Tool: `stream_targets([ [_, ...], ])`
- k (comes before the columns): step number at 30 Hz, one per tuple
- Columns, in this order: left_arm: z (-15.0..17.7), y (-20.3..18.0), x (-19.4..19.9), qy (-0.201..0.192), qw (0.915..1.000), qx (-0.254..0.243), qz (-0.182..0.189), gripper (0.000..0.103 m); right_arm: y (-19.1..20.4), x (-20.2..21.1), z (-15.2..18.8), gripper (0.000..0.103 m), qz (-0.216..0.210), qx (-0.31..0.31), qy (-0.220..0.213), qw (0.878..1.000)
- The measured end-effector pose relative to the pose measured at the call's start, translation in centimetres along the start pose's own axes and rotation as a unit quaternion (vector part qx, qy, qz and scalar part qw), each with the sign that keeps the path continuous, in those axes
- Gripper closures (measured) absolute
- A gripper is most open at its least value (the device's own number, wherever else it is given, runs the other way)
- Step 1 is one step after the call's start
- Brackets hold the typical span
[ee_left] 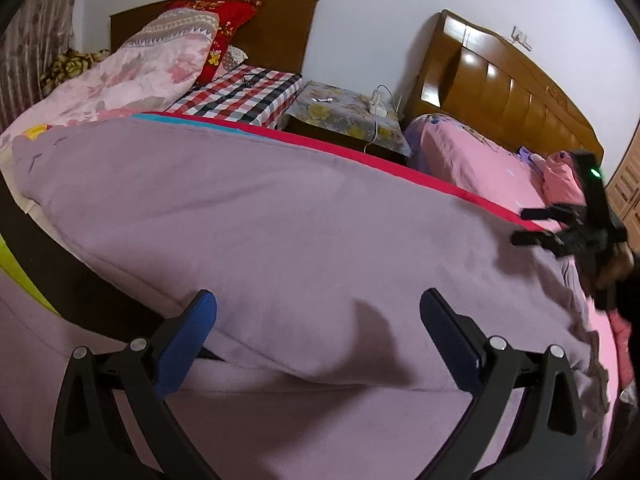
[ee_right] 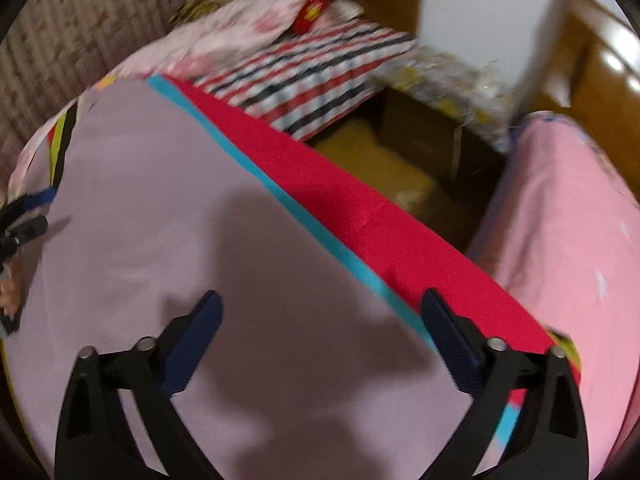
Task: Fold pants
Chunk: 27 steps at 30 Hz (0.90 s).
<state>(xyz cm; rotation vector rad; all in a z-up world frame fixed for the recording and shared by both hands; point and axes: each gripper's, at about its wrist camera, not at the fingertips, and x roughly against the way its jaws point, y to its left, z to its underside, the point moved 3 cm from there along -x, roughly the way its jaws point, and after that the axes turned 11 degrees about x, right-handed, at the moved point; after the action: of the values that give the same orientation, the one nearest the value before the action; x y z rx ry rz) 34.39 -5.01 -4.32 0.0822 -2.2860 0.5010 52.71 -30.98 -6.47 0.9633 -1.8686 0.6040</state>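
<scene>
The mauve pants [ee_left: 280, 216] lie spread flat on a work surface, one layer folded over another along the near edge. They fill the right wrist view [ee_right: 180, 220] too. My left gripper [ee_left: 318, 312] is open and empty just above the pants' near folded edge. My right gripper [ee_right: 320, 312] is open and empty over the pants near the red and blue border [ee_right: 360, 216]. The right gripper also shows in the left wrist view [ee_left: 524, 226] at the far right, open. The left gripper shows at the left edge of the right wrist view [ee_right: 30, 212].
A bed with a pink sheet [ee_left: 492, 160] and wooden headboard [ee_left: 500, 80] stands to the right. A nightstand [ee_left: 344, 112] with a cable sits between the beds. A second bed with a checked sheet [ee_left: 244, 92] and floral quilt [ee_left: 132, 68] lies behind.
</scene>
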Motion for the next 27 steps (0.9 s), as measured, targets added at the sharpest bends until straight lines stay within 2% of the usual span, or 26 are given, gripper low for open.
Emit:
stream_targets([
  [2,0.2,0.2,0.1,0.003,1.0000,-0.001,0.002,0.001,-0.5,-1.0,-0.3,0.029,-0.048,0.000,0.008,0.999],
  [5,0.4,0.8,0.2,-0.002,0.9999,0.012,0.011,0.001,-0.6,-1.2,-0.8,0.030,-0.074,0.022,0.005,0.997],
  [6,0.4,0.9,0.2,-0.002,0.9998,0.017,0.014,0.001,-0.6,-1.0,-0.6,0.037,-0.077,0.022,0.005,0.997],
  [7,0.5,0.9,0.0,0.000,0.9997,0.020,0.013,0.001,-0.4,-0.8,-0.5,0.049,-0.085,0.023,0.005,0.996],
  [9,0.7,0.8,-0.4,0.009,0.9997,0.020,0.008,0.001,0.1,-0.3,-0.2,0.061,-0.087,0.025,0.006,0.996],
  [12,0.8,0.8,-0.2,0.011,0.9996,0.025,0.009,0.001,1.9,1.4,0.4,0.080,-0.042,0.042,-0.001,0.998],
  [16,0.7,1.3,0.4,0.036,0.9970,0.060,0.034,0.002,5.5,6.1,0.3,0.083,0.038,0.059,-0.053,0.996],
  [21,0.7,2.8,2.3,0.065,0.9895,0.110,0.068,0.002,15.4,13.3,2.3,0.084,0.128,0.084,-0.124,0.981],
  [24,1.3,3.8,4.9,0.055,0.9870,0.126,0.083,0.002,22.4,15.3,4.8,0.086,0.173,0.109,-0.132,0.970],
  [26,2.1,4.1,6.7,0.047,0.9878,0.119,0.088,0.002,26.8,15.4,6.9,0.087,0.199,0.111,-0.130,0.965],
  [27,2.7,4.3,7.4,0.047,0.9883,0.114,0.089,0.002,28.6,15.3,7.8,0.093,0.214,0.116,-0.130,0.961],
])
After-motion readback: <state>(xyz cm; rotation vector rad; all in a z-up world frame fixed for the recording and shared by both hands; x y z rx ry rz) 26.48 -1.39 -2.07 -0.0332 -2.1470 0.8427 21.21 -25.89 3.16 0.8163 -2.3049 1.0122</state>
